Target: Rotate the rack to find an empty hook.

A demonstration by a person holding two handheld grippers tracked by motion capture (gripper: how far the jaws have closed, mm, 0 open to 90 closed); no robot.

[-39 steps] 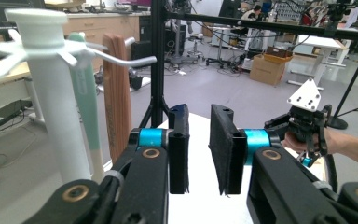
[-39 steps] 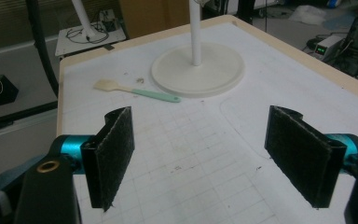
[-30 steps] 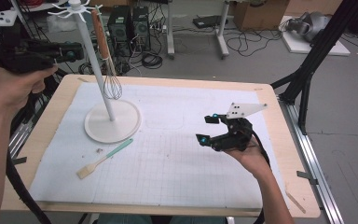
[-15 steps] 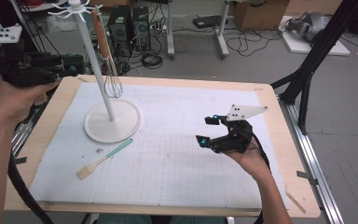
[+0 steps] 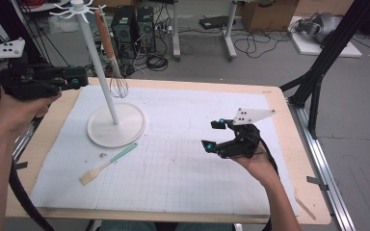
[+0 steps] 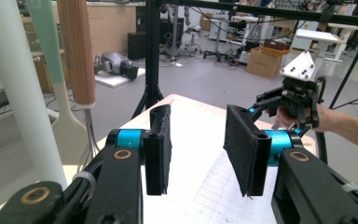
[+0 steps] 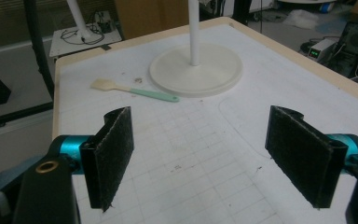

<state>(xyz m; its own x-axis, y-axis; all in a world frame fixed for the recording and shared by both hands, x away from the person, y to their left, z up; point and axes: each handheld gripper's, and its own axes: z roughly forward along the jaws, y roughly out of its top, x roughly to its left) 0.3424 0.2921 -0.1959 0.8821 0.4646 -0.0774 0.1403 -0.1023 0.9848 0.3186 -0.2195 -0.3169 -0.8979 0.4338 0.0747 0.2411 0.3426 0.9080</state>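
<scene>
**Wooden-handled whisk hung on the stand; spatula left on the mat**

Wood and wire make up the whisk (image 5: 112,53), which is seen hanging from a hook at the top of the white utensil stand (image 5: 96,72), its wire head just above the round base (image 5: 125,132). That part of the work is judged to be done. The left gripper (image 5: 74,79) is held just beside the stand's pole, level with the whisk's head, and its jaws have just been opening; in the left gripper view they stand partly apart with nothing between the pads (image 6: 161,149), the whisk's handle (image 6: 77,51) hanging free beside them.

Still to be dealt with, by the look of it, is the mint-handled spatula (image 5: 107,163), which lies flat on the mat just in front of the base, its pale blade toward the near left corner. The right gripper (image 5: 217,137) is held above the right half of the mat, its jaws wide apart and empty, as is confirmed in the right gripper view (image 7: 205,158).

A white gridded mat (image 5: 183,183) is spread over a light wooden table (image 5: 313,211). Beyond it a grey workshop floor is seen, with cables, computer towers (image 5: 135,26), a cardboard box and black tripod legs (image 5: 327,57).
</scene>
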